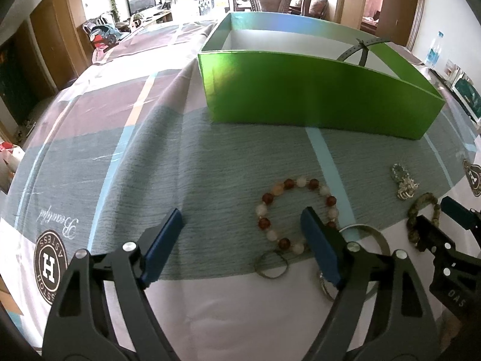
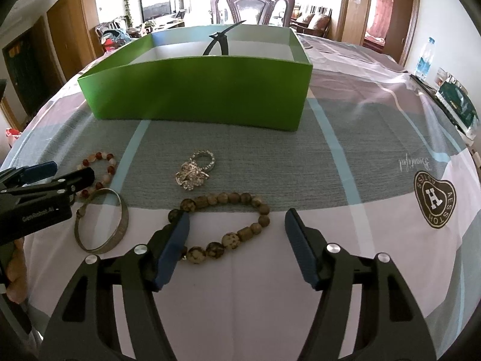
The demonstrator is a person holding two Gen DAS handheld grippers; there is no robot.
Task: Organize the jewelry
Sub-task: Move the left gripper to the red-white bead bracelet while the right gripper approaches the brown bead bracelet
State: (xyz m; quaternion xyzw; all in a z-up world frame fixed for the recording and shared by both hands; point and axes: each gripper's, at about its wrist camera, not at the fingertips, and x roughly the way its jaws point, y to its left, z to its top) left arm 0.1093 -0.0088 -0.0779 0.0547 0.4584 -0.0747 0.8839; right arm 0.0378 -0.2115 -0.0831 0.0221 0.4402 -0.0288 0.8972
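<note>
A green box (image 1: 315,96) (image 2: 198,90) stands open on the cloth with a dark strap (image 2: 218,43) inside. A red-and-white bead bracelet (image 1: 267,201) (image 2: 103,162) lies before it; my left gripper (image 1: 243,219) is open, its right finger inside the bracelet's loop. A brown bead bracelet (image 2: 237,231) (image 1: 421,204) lies between the jaws of my open right gripper (image 2: 237,225), beside its left finger. A silver bangle (image 2: 102,225) (image 1: 372,234) and a rhinestone piece (image 2: 195,171) (image 1: 404,180) lie nearby.
A small metal ring (image 1: 272,266) lies near the left gripper. The patterned tablecloth (image 2: 360,150) covers a round table. A water bottle (image 2: 425,57) and a framed picture (image 2: 457,102) sit at the right edge. A chair (image 2: 252,3) stands behind the box.
</note>
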